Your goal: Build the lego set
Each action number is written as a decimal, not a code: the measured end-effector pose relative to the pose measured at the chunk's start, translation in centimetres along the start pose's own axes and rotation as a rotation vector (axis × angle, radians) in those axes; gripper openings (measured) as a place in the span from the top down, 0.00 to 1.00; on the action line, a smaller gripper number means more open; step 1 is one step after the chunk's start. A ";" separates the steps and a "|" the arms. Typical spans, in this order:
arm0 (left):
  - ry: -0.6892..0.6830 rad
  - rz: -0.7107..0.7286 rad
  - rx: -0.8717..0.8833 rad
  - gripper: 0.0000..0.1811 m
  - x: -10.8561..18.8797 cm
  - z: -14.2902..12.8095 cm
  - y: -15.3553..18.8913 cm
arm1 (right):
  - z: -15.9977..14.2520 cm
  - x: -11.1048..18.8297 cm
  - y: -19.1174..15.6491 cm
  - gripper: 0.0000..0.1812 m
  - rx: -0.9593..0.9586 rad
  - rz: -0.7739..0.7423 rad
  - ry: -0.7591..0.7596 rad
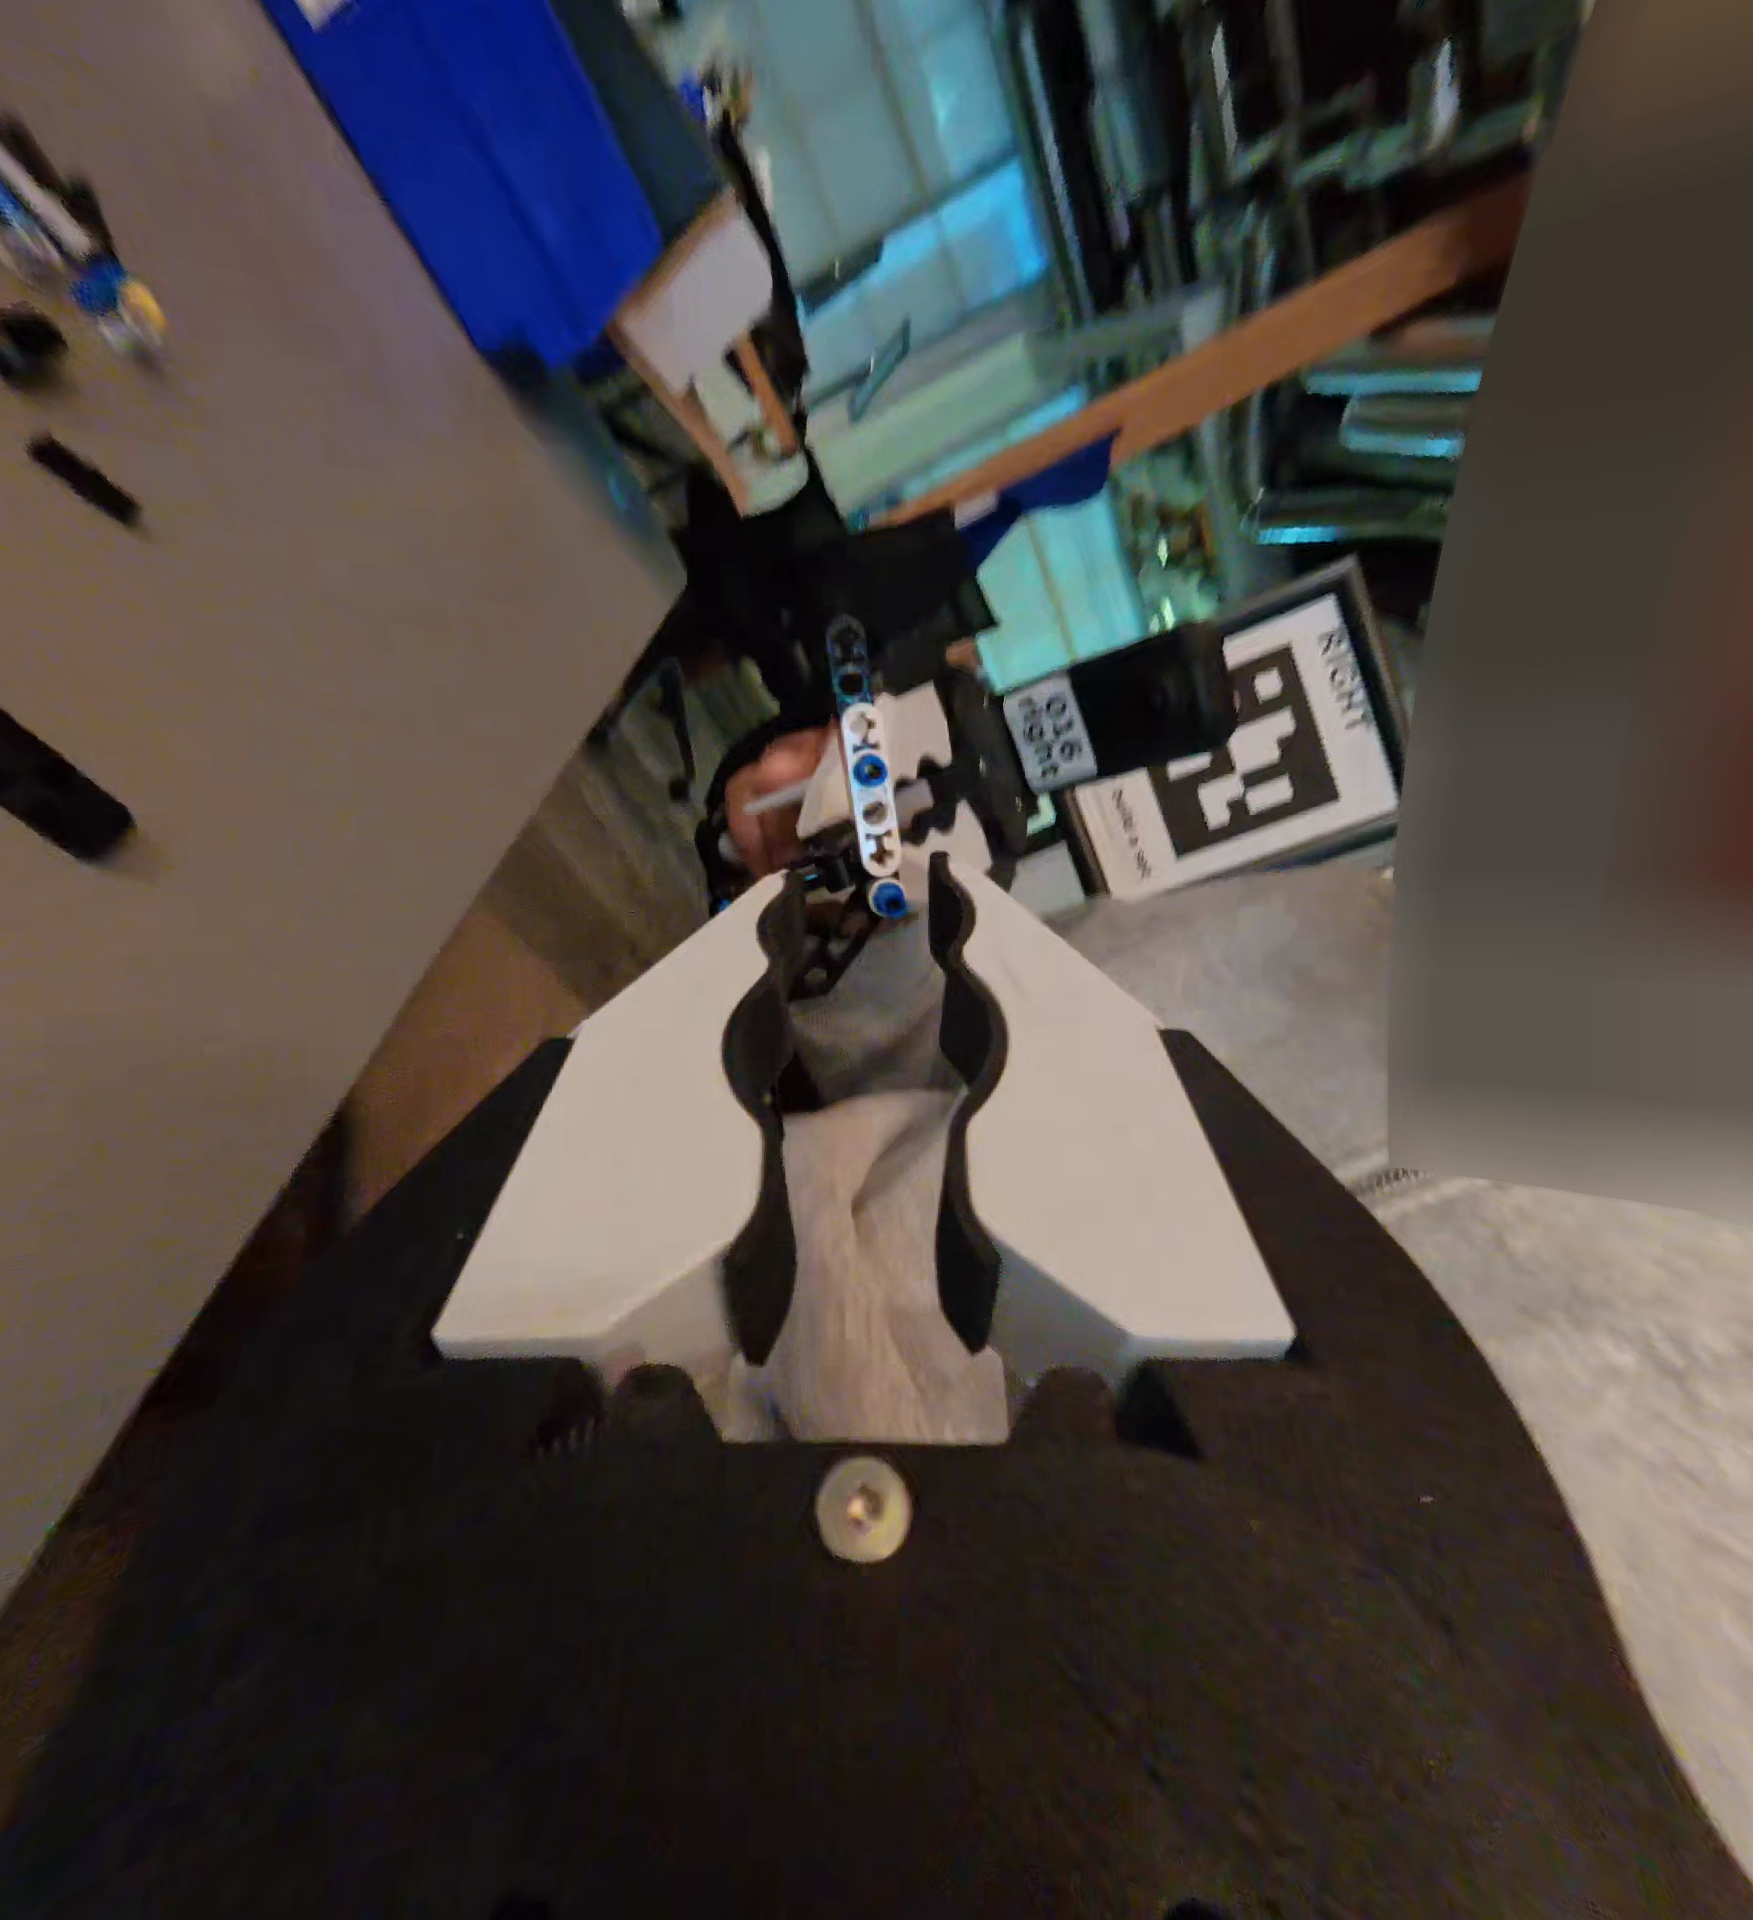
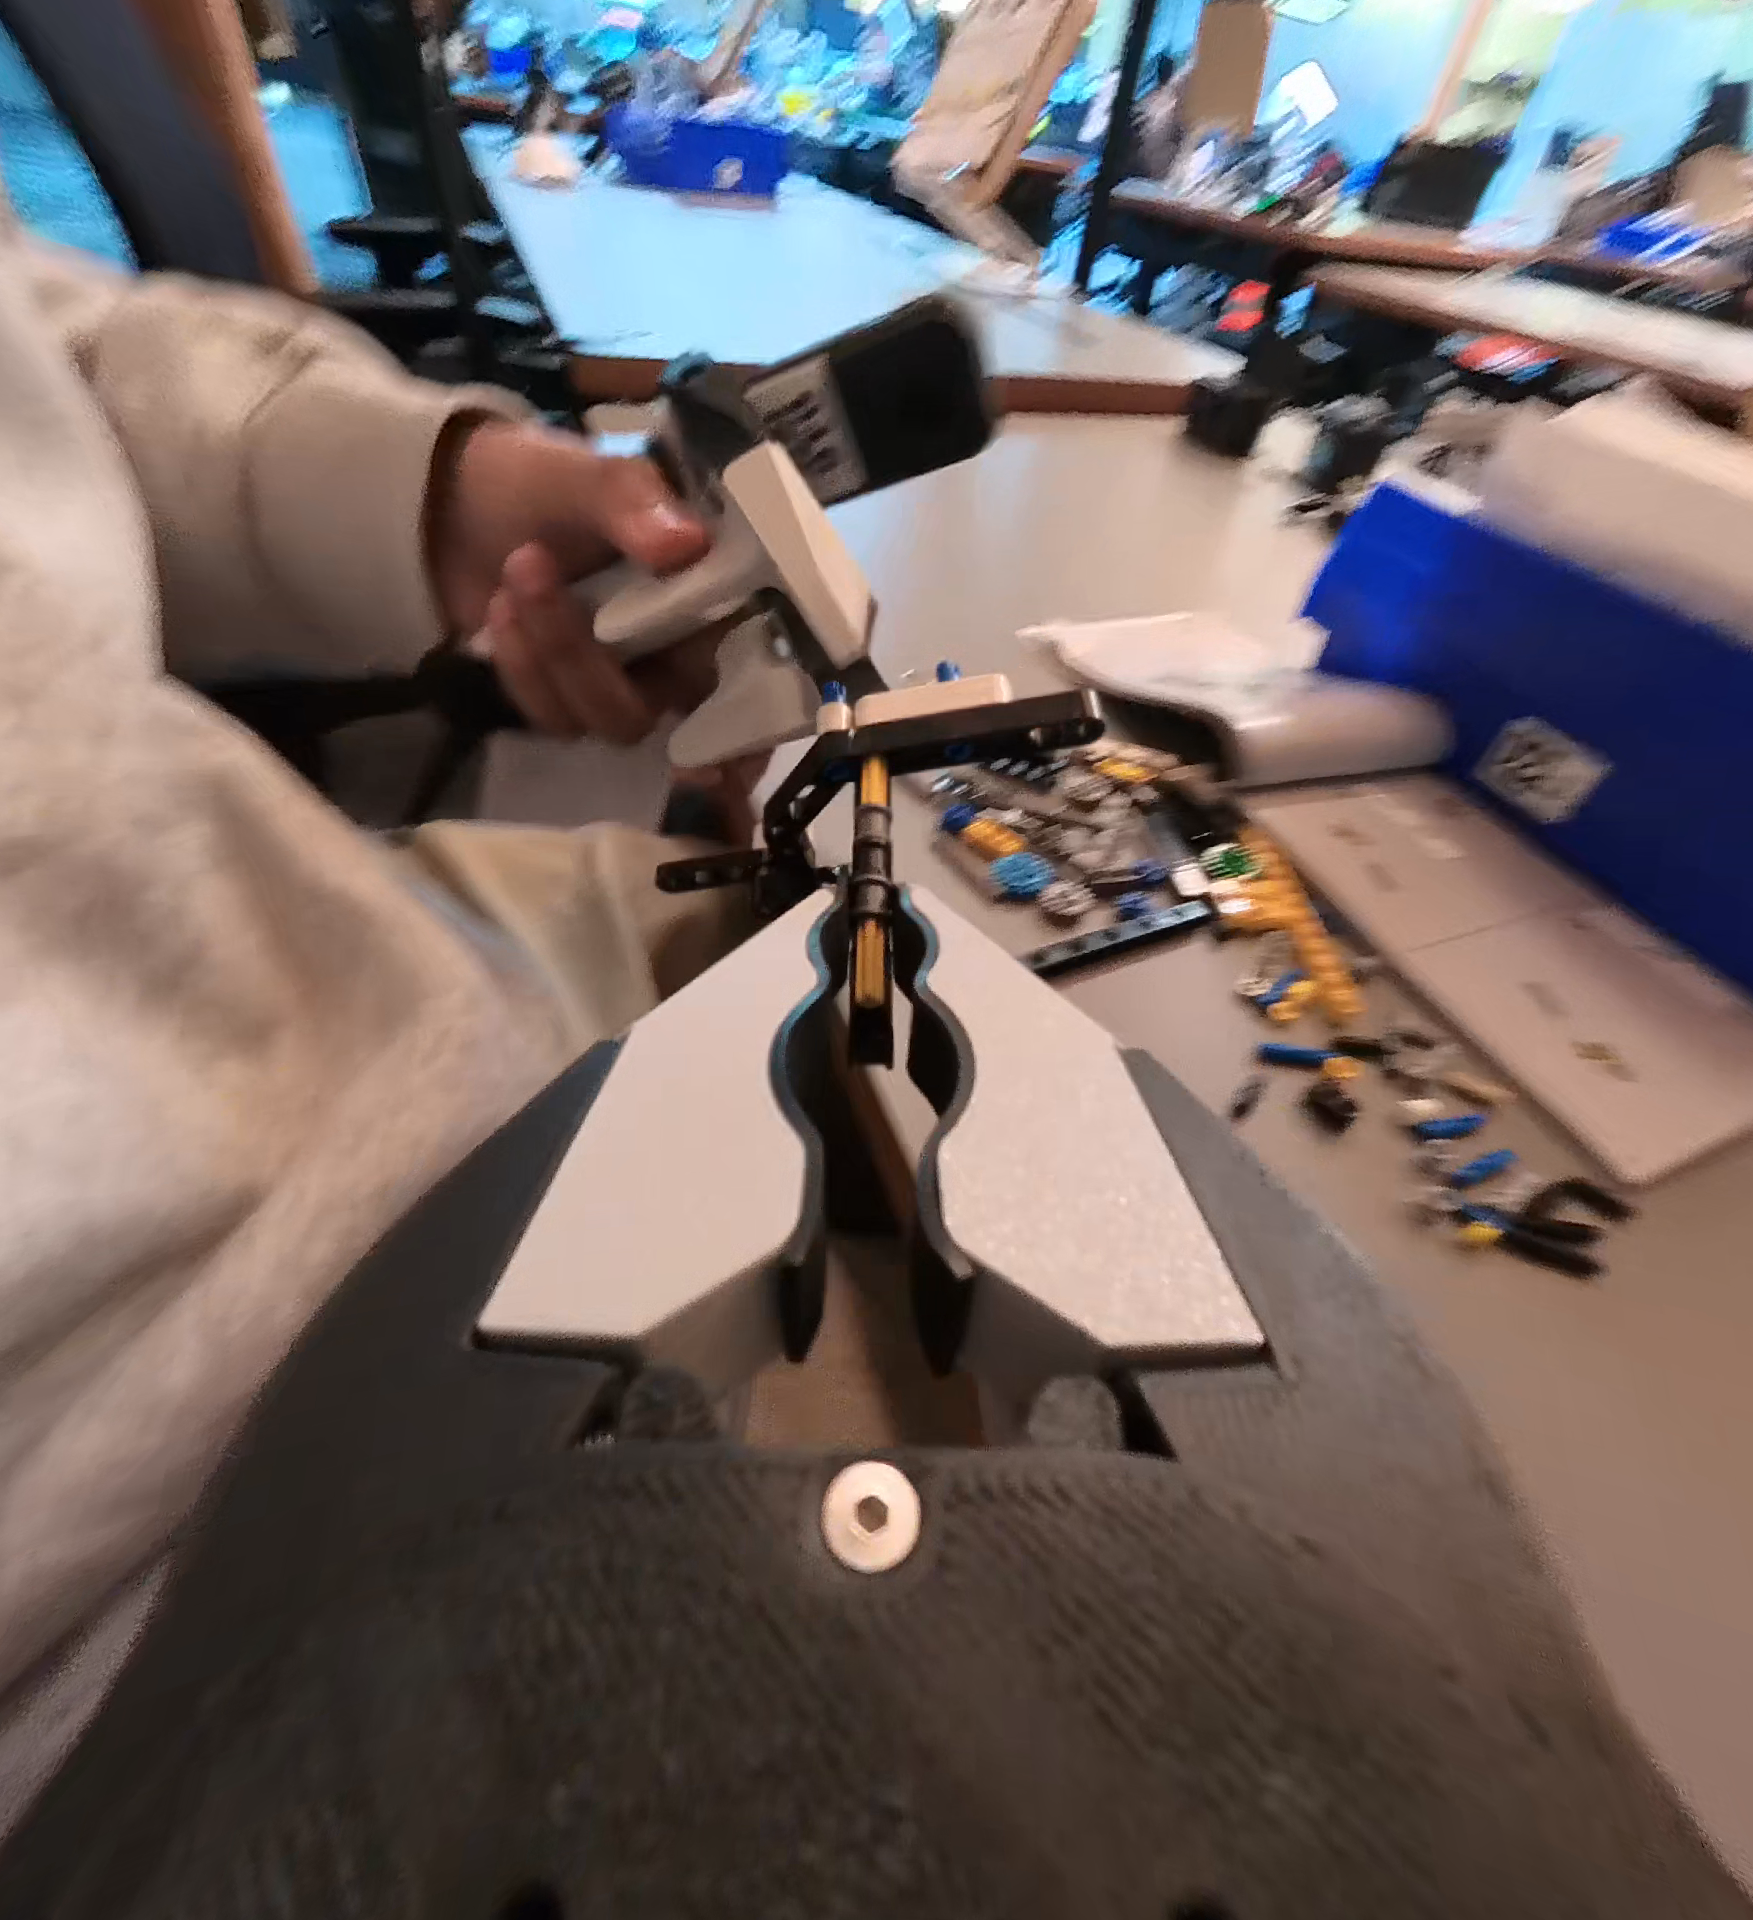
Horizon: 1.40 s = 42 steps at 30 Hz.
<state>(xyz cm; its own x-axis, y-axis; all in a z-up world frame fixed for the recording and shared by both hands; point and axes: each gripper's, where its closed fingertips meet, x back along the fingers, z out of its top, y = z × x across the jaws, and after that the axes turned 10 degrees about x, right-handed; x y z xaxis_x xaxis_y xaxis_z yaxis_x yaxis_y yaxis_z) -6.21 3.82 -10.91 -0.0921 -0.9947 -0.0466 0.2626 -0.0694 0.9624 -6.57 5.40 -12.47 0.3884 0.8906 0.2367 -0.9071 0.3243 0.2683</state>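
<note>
A small lego assembly [image 2: 939, 698] of a pale grey beam, black beams and blue pins hangs in the air between both grippers. My left gripper [image 1: 864, 894] is shut on its lower end; the white beam with blue pins [image 1: 867, 774] stands up just past the fingertips. In the right wrist view the left gripper [image 2: 810, 707] comes in from the left, held by a hand. My right gripper [image 2: 872, 909] is shut on a yellow and black axle [image 2: 872, 790] that runs up into the assembly. The right gripper [image 1: 929, 805] shows behind the beam in the left wrist view.
Loose lego pieces [image 2: 1163, 862] lie scattered on the grey table [image 2: 1059, 499], beside pale sorting trays [image 2: 1474, 914] and a blue box [image 2: 1578, 727]. A grey sleeve [image 2: 124, 727] fills the left. In the left wrist view the table [image 1: 280, 623] tilts, with a black beam [image 1: 10, 769]. Less than 4 cm separates the two grippers' tips.
</note>
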 end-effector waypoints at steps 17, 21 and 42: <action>-0.104 0.080 0.024 0.89 0.6 -2.9 -1.3 | -0.3 -1.0 -3.1 0.97 0.077 0.136 -0.100; -0.111 0.101 -0.011 0.89 0.9 -3.3 -1.3 | -0.3 -1.2 -3.4 0.97 0.070 0.148 -0.105; -0.007 0.039 0.109 0.96 1.7 -4.3 -1.2 | -0.4 -1.3 -5.5 0.97 -0.016 0.159 -0.164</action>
<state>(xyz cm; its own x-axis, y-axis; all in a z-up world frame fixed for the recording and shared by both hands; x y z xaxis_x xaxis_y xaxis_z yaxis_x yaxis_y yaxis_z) -2.52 1.92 -13.30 -0.0910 -0.9958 -0.0073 0.1598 -0.0218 0.9869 -2.12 2.58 -14.64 0.2605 0.8677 0.4233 -0.9609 0.1905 0.2008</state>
